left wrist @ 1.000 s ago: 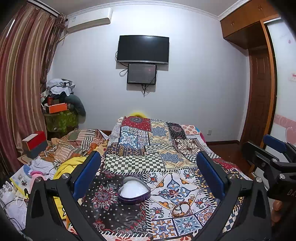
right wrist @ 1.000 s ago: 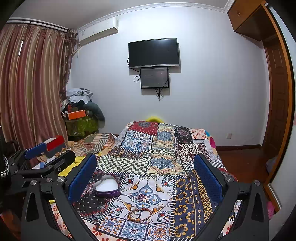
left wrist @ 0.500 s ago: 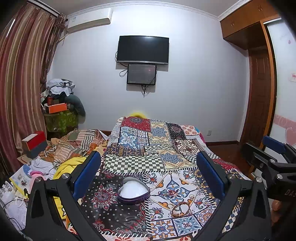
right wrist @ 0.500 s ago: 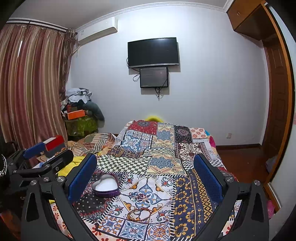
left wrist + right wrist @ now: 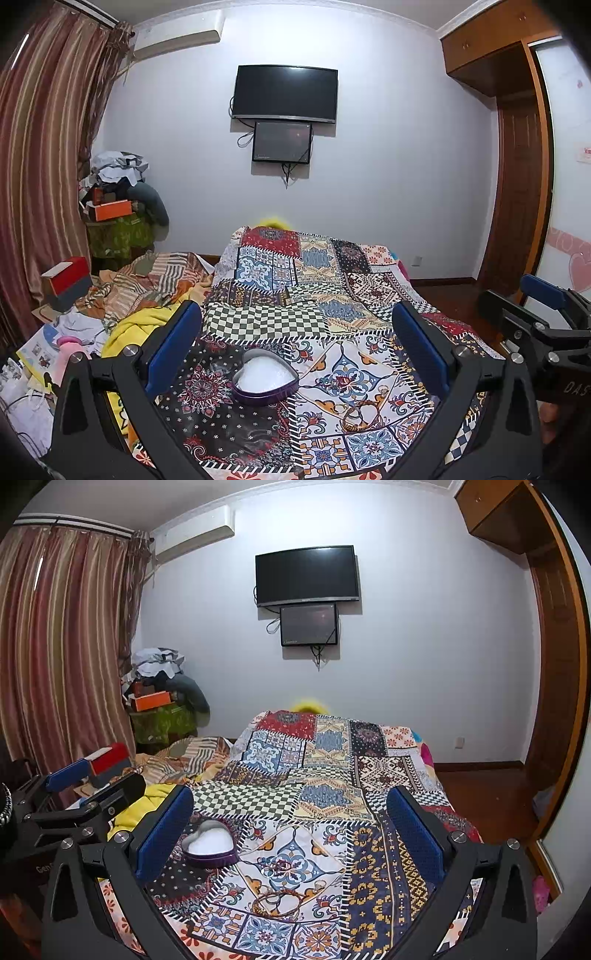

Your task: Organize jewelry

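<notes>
Sat on the patchwork bedspread [image 5: 280,295] near its close end: a purple heart-shaped tin [image 5: 265,379], lid off, white lining showing. Lay just to its right and a little closer, apart from the tin: a small tangle of jewelry [image 5: 360,408], gold-toned, seemingly a bangle with a ring inside, though too small to tell for sure. Showed again from the right wrist: tin [image 5: 209,844] toward the left, jewelry [image 5: 280,901] lower and near centre. Hovered above that end of the bed, left gripper [image 5: 295,347], blue pads spread wide, nothing between them, tin framed in the gap. Hung alongside, right gripper [image 5: 291,830], likewise gaping and empty, jewelry between its fingers in the view. Peeked into each other's edges too: right gripper [image 5: 543,321] at the far right, left gripper [image 5: 81,790] at the far left. Beyond: rumpled yellow cloth [image 5: 133,325] and striped bedding on the left, a red box [image 5: 66,275], striped curtains [image 5: 40,155], a dark wall television [image 5: 284,92] with a smaller screen [image 5: 281,142] under it.
</notes>
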### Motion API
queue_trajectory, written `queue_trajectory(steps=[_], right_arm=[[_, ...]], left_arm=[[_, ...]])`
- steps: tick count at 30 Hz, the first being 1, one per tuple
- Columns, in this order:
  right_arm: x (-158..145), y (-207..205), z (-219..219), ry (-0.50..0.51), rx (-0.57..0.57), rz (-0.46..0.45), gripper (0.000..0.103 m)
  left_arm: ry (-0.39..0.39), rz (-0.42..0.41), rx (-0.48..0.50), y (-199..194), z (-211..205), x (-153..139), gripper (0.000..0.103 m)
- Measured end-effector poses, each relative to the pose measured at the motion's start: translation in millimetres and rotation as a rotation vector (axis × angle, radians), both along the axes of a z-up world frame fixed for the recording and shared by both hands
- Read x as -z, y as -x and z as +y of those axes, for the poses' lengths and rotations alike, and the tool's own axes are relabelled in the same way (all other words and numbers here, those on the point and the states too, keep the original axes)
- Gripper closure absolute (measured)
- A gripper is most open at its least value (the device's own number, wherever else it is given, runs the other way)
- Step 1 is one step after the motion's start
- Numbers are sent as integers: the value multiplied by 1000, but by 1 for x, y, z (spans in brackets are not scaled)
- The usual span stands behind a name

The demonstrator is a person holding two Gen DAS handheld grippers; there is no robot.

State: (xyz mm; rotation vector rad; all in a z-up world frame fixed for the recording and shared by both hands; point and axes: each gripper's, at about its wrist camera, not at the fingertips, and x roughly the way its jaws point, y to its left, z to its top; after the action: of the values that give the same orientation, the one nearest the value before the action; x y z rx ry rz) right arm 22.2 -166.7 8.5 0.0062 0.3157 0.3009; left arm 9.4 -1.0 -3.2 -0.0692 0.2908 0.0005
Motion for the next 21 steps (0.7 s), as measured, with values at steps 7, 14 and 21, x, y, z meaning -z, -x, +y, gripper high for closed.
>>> queue_trajectory(steps=[7, 14, 21], right_arm=[[13, -20, -6, 16, 19, 61, 0], [44, -51, -16, 54, 49, 182, 0], [81, -72, -29, 153, 58, 319, 0]], left_arm=[[8, 54, 7, -20, 4, 12, 0], [21, 164, 14, -53, 10, 39, 0], [53, 329, 51, -86, 18, 83, 0]])
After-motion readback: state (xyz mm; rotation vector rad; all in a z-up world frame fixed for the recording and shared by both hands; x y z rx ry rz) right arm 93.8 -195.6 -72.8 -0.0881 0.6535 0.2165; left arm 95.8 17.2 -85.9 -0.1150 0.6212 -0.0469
